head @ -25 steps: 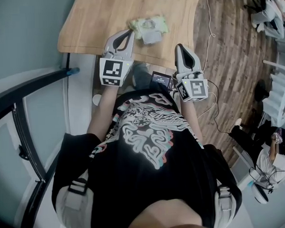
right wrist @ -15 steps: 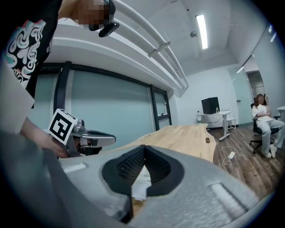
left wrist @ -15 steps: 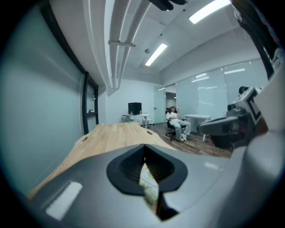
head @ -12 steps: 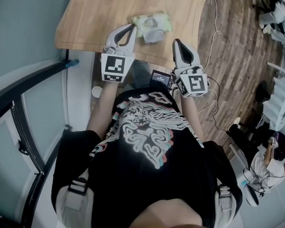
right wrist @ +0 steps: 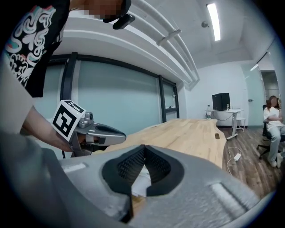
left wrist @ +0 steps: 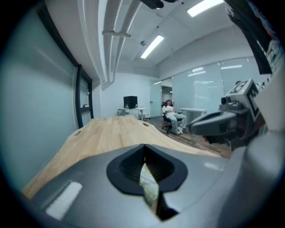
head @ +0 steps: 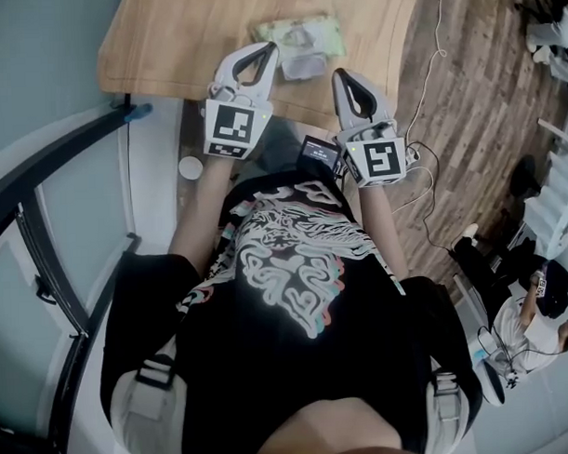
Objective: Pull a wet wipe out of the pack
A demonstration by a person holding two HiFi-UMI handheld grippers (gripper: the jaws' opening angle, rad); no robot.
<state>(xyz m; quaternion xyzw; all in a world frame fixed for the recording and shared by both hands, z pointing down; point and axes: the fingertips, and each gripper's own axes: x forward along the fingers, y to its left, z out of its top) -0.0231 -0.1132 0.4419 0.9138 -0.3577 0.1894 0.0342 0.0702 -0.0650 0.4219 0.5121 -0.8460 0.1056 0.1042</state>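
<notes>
Right now both of my claws are pressed together and pinch nothing. My left claw [head: 265,53] reaches over the near edge of the wooden table [head: 166,39], its tips just left of the wet wipe pack [head: 296,33]; whether they touch the pack I cannot tell. My right claw [head: 340,76] points the same way from the pack's near right side, its tips close to the table's edge and a little short of the pack.

That pack lies flat near the table's near edge, pale green, with a pale flap [head: 302,65] on the side facing me. Seen from the left gripper view, the jaw tips meet and a strip of the green pack shows through the window behind them. From the right gripper view, the tips also meet, and something white on the tabletop shows through the window.

Close to my chest, between my forearms, sits a small dark screen [head: 321,155]. A white cable [head: 426,72] trails across the plank floor [head: 476,122] to the right of the table. Far down the room a person sits in a chair [left wrist: 171,118].
</notes>
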